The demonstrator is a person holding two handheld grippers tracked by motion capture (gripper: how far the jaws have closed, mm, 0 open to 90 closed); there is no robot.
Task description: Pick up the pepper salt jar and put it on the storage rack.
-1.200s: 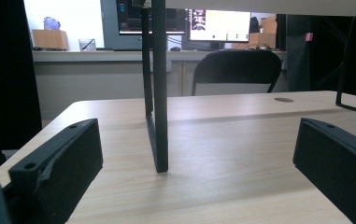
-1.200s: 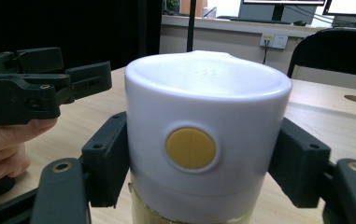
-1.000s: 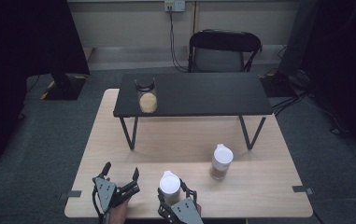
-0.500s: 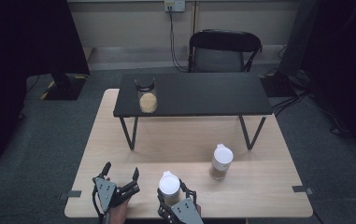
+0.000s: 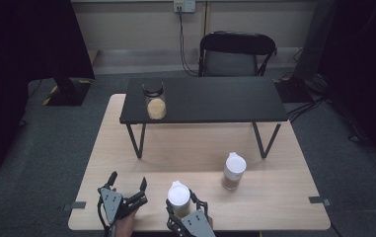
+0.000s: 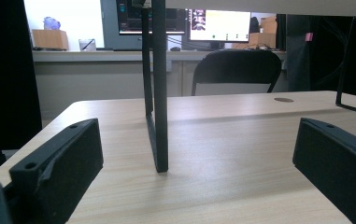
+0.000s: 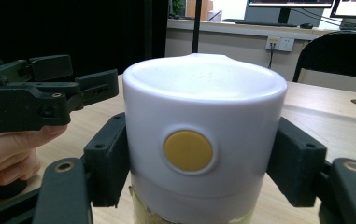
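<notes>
A jar with a white lid [image 5: 179,194] stands near the front edge of the light wooden table [image 5: 185,148], and my right gripper [image 5: 180,201] is shut on it. In the right gripper view the lid [image 7: 203,107] bears a yellow round dot, and both black jaws press its sides. My left gripper [image 5: 127,181] sits on the table just left of the jar, open, with nothing between its fingers. The left gripper view looks between its wide-apart jaws at a black table leg [image 6: 159,93]. A hand holds the left gripper [image 7: 73,77] in the right gripper view.
A second white-lidded jar [image 5: 234,171] stands to the right on the wooden table. A low black table [image 5: 210,101] spans the far half and carries a glass jar [image 5: 155,101] with tan contents. A black chair [image 5: 235,54] stands behind.
</notes>
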